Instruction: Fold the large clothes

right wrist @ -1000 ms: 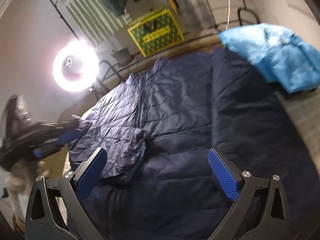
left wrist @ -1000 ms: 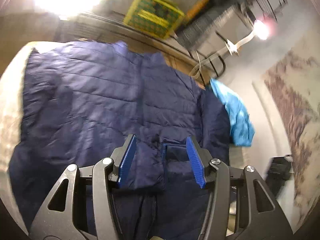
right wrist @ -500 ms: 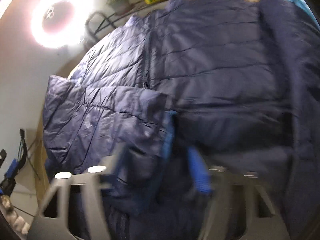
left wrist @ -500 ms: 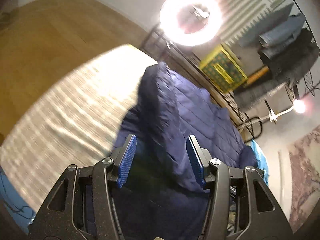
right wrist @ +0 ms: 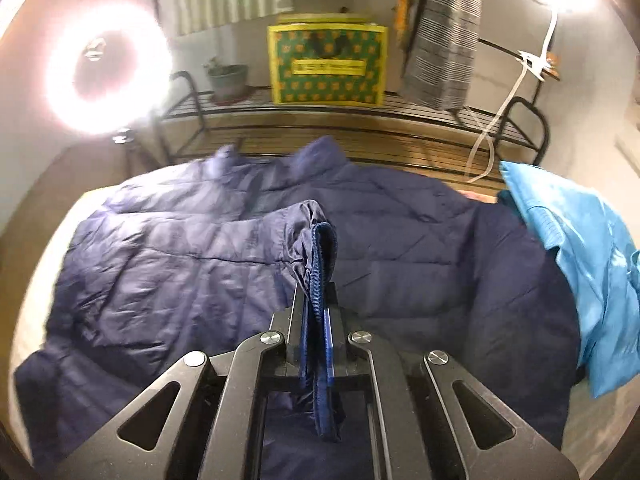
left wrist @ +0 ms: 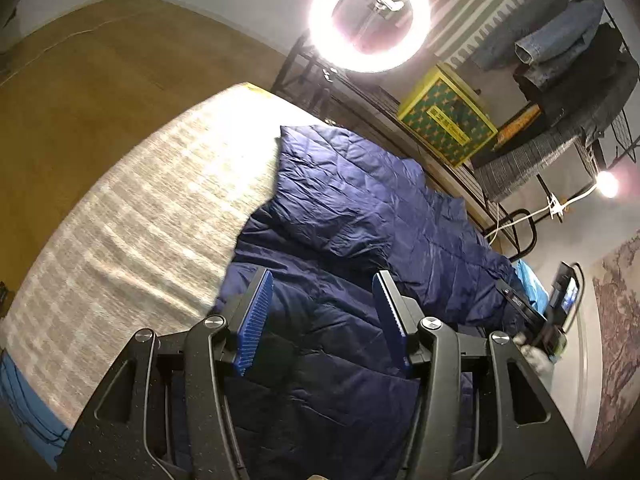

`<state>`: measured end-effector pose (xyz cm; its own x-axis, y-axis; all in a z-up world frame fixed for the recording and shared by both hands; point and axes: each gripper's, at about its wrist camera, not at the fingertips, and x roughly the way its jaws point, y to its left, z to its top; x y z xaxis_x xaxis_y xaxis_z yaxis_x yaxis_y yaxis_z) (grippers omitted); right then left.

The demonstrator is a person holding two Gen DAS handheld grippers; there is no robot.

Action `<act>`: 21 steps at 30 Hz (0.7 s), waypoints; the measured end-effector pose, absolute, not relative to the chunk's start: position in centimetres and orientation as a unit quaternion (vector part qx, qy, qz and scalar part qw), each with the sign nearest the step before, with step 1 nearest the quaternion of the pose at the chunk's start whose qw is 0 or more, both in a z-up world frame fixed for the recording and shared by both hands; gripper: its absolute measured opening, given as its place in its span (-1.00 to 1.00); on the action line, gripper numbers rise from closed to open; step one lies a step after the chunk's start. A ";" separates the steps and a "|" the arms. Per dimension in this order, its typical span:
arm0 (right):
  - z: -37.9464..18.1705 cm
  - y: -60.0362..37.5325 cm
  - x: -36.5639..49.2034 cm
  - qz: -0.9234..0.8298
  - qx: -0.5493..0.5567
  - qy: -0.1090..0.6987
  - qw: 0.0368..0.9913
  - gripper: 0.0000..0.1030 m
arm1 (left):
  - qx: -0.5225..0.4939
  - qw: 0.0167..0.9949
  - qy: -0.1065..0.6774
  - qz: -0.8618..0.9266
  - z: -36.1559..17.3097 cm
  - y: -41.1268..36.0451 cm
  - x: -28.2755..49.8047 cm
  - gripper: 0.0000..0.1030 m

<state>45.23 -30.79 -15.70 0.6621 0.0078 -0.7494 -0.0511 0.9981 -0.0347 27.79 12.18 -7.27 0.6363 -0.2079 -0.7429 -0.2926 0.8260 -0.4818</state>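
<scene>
Jacket (right wrist: 400, 264), navy quilted, lies spread on the grey bed (left wrist: 132, 220), below the ring light (left wrist: 370, 20). We note the right gripper (right wrist: 318, 320) pinching the jacket's ribbed cuff (right wrist: 322, 256); the left gripper (left wrist: 322, 316) hovers half-spread over jacket fabric, gripping nothing.

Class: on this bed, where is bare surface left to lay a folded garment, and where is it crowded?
Free: the striped bedcover between the navy jacket and the wooden floor. Crowded: the side where the jacket meets the light blue garment.
</scene>
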 end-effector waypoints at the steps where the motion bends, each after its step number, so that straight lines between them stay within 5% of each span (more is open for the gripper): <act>1: -16.3 -30.9 45.9 0.010 -0.026 0.413 0.910 -0.91 | -0.290 0.857 0.426 0.022 -7.2 11.8 27.9 0.03; 12: -21.8 -32.8 47.6 -0.015 -0.002 0.479 0.878 -0.86 | -0.265 0.862 0.431 0.013 -7.0 9.8 28.5 0.03; 18: -22.1 -33.1 47.4 -0.037 -0.027 0.484 0.874 -0.30 | -0.248 0.871 0.423 0.016 -6.4 9.2 28.5 0.03; 21: -21.1 -33.5 46.9 -0.026 -0.010 0.478 0.878 -0.19 | -0.225 0.881 0.415 0.021 -5.8 8.8 28.4 0.03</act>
<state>46.94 -33.52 -21.11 0.5421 -0.0545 -0.8385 0.0360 0.9985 -0.0416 28.45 8.77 -5.84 0.6545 -0.1489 -0.7413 -0.2239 0.8982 -0.3782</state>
